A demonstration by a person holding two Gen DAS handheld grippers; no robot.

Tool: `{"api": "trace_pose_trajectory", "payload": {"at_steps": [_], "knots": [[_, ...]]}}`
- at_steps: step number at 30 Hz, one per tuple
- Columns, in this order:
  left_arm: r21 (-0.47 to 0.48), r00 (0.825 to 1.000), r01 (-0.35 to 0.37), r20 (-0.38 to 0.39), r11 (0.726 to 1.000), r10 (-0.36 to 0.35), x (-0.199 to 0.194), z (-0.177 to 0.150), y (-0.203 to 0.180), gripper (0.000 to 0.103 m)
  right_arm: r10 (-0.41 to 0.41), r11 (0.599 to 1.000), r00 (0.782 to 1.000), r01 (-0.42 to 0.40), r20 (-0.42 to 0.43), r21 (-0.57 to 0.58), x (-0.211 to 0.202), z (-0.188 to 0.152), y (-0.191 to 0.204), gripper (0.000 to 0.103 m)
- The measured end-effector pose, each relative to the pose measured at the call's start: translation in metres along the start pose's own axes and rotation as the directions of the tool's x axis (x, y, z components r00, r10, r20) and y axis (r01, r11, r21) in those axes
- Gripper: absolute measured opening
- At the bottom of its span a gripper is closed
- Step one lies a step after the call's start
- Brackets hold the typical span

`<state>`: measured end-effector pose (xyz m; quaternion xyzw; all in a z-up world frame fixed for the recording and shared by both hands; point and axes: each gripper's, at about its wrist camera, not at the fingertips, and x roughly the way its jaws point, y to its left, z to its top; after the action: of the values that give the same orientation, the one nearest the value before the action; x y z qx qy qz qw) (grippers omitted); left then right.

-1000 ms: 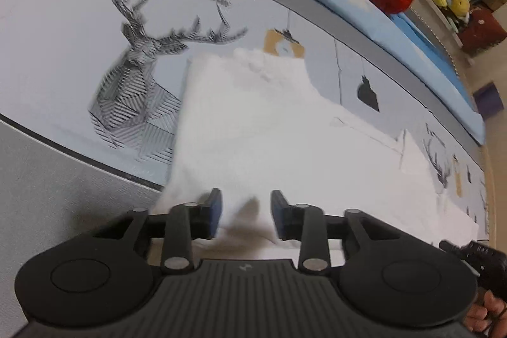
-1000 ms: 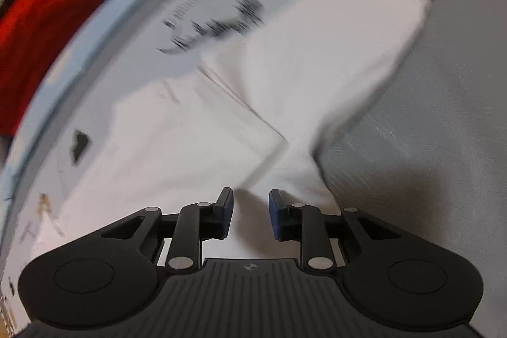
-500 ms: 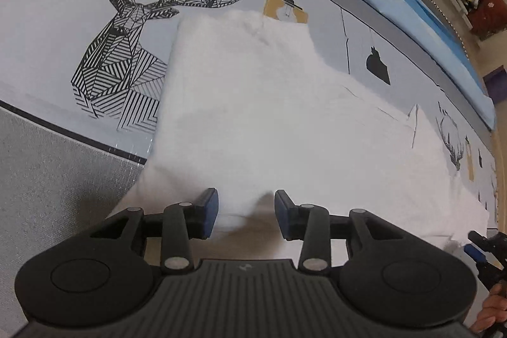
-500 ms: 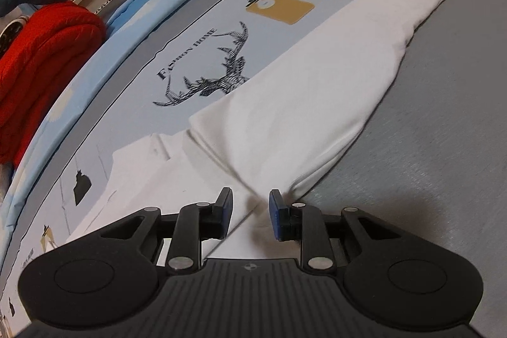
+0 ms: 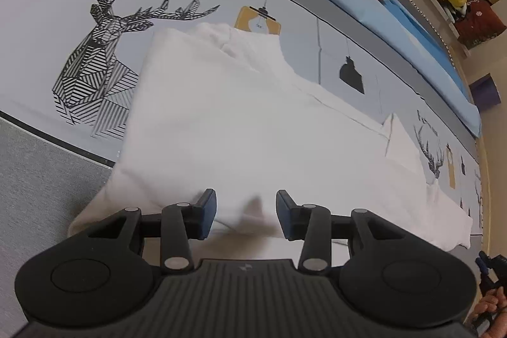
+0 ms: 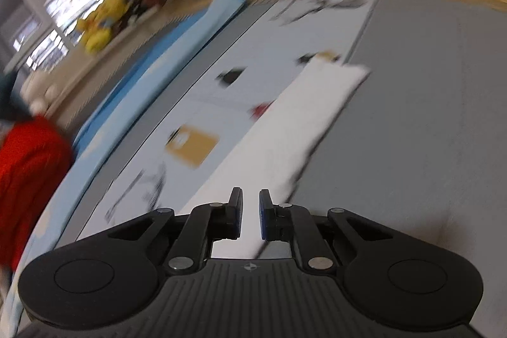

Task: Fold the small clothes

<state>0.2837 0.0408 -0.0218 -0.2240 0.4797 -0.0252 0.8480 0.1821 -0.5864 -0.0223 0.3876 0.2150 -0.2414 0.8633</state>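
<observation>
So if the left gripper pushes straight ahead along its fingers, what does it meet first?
The white garment. The left gripper is open, its fingers just above the near hem, so it would likely run into that cloth almost at once, though its height above the fabric is unclear.

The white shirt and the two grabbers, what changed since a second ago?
The right gripper swung up and away along the sleeve; its view is blurred, jaws a little narrower but apart. The left gripper stayed open over the white shirt, whose near edge looks flatter. The deer-print sheet stayed put.

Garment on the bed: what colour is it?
Plain white garment, no print visible; clearest in the left wrist view.
</observation>
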Motion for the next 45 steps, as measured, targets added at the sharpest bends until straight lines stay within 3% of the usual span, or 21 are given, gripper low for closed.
{"api": "trace_pose_trajectory", "payload": {"at_steps": [5,7,12,20,26,28,31,33,40,43,45], "knots": [[0.013,1.0,0.014,-0.008,1.0,-0.014,-0.002,-0.003,-0.002,0.046,0.003,0.996,1.0,-0.004,0.011,0.092,0.018,0.013,-0.038,0.015],[0.008,1.0,0.011,-0.008,1.0,-0.011,-0.001,-0.002,0.0,0.046,0.012,0.994,1.0,-0.012,0.005,0.111,0.027,0.014,-0.045,0.023],[0.009,1.0,0.012,-0.019,1.0,-0.011,0.003,0.0,0.003,0.046,0.045,0.984,0.999,-0.041,-0.017,0.176,0.051,0.01,-0.055,0.026],[0.002,0.999,0.003,-0.034,1.0,-0.003,0.014,0.008,0.007,0.046,0.043,0.964,0.999,-0.041,-0.001,0.263,0.094,0.009,-0.066,0.026],[0.003,0.999,0.012,-0.043,1.0,-0.012,0.018,0.013,0.007,0.047,0.051,0.958,0.996,-0.071,0.078,0.278,0.112,0.012,-0.07,0.026],[-0.003,0.999,0.013,-0.041,1.0,-0.013,0.017,0.015,0.009,0.047,0.038,0.958,0.994,-0.065,0.098,0.28,0.114,0.011,-0.07,0.021],[-0.014,0.999,0.01,-0.037,1.0,-0.011,0.015,0.017,0.013,0.047,-0.02,0.97,0.993,-0.01,0.117,0.244,0.114,0.01,-0.061,0.009],[-0.022,0.999,0.011,-0.032,1.0,-0.011,0.011,0.018,0.015,0.047,-0.063,0.976,0.987,0.03,0.147,0.218,0.11,0.01,-0.054,0.006],[-0.035,1.0,0.028,-0.003,0.999,-0.028,-0.011,0.018,0.024,0.047,-0.161,0.987,0.948,0.152,0.273,0.051,0.079,0.013,-0.002,0.005],[-0.043,0.999,0.034,0.014,0.999,-0.033,-0.023,0.018,0.03,0.047,-0.153,0.976,0.933,0.195,0.327,-0.1,0.052,0.012,0.043,0.005],[-0.051,0.999,0.04,0.022,0.998,-0.039,-0.029,0.018,0.033,0.047,-0.088,0.961,0.93,0.174,0.356,-0.217,0.03,0.005,0.082,0.005]]}}
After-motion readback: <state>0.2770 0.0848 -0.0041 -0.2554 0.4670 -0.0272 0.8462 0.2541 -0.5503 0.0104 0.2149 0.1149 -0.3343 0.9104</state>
